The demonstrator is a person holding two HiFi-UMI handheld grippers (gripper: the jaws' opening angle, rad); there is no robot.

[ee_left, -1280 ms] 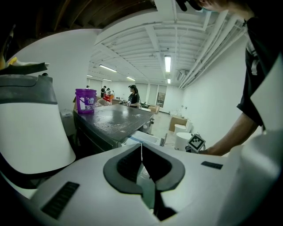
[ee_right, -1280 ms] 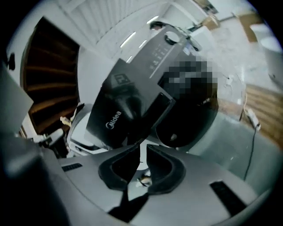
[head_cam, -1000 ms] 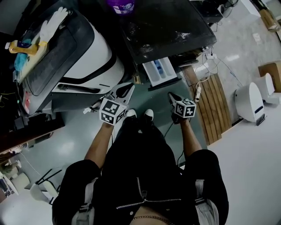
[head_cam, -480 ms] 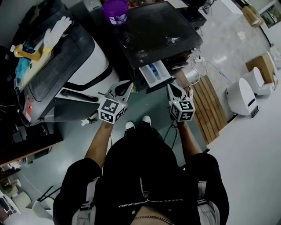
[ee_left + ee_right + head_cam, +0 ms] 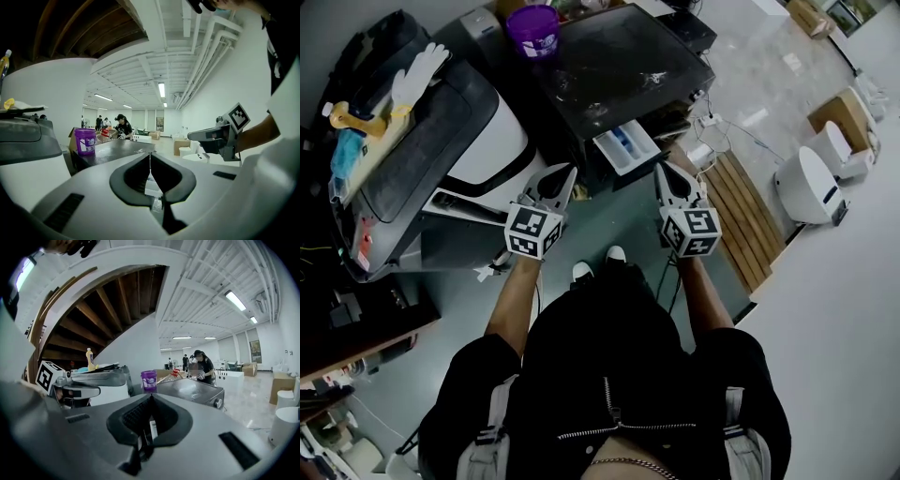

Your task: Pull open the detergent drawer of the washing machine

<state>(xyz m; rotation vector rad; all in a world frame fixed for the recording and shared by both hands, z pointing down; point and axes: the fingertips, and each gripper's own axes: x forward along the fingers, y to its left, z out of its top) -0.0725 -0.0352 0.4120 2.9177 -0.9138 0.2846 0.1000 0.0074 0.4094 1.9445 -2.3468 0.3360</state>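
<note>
Grey-green floor (image 5: 619,211) lies in front of a dark-topped washing machine (image 5: 628,66). A purple bucket (image 5: 532,28) stands at the machine's back left corner. To the left sits a second white and black machine (image 5: 487,131) with a white glove (image 5: 417,70) lying on its lid. To the right are a wooden pallet (image 5: 741,211) and a white rounded unit (image 5: 806,183).

The detergent drawer (image 5: 628,150) is pulled out of the washing machine's front, at its left end. Nothing stands between the drawer and either gripper.

The left gripper (image 5: 568,173) is held just left of the drawer, apart from it. Its jaws are together and hold nothing. The right gripper (image 5: 663,175) is held just right of the drawer, also apart from it. Its jaws are together and hold nothing. The person's shoes (image 5: 581,272) stand on the floor below the grippers.

Compared with one second ago, both grippers have risen from beside the shoes to the level of the drawer; the right one has climbed further. The drawer stays open as before.

The drawer's long axis runs straight out of the machine's front toward the person, down and slightly right in the head view. Its compartments face up.
</note>
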